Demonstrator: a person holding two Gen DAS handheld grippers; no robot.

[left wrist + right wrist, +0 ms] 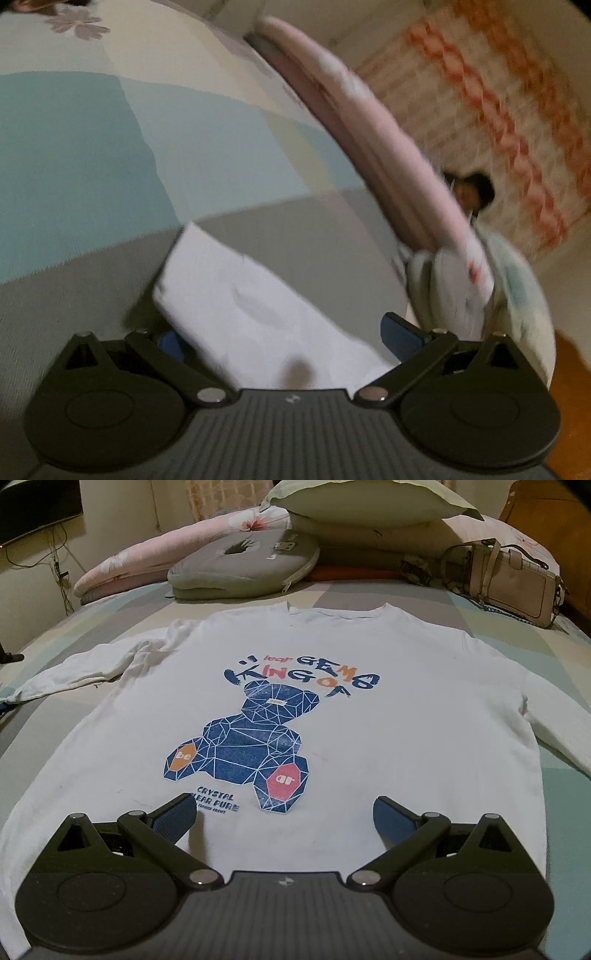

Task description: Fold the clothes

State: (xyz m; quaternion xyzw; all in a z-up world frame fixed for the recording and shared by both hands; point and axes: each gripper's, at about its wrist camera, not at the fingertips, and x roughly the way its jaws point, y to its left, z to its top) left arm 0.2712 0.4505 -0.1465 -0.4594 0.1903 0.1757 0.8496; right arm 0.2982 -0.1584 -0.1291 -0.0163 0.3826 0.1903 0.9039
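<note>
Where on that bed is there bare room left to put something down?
Bare sheet shows between the white shirt collar and the grey cushion, and as a strip beside the shirt's right sleeve. The head of the bed is crowded: pillows, cushion, handbag.

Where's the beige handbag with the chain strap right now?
In the right wrist view, the beige handbag sits on the bed's far right, beyond the white bear-print shirt's shoulder, right of the stacked pillows.

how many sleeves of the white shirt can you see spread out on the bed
2. In the right wrist view, one sleeve stretches out to the left of the white shirt, and the other sleeve runs out to the right, its cuff past the frame edge.
</note>
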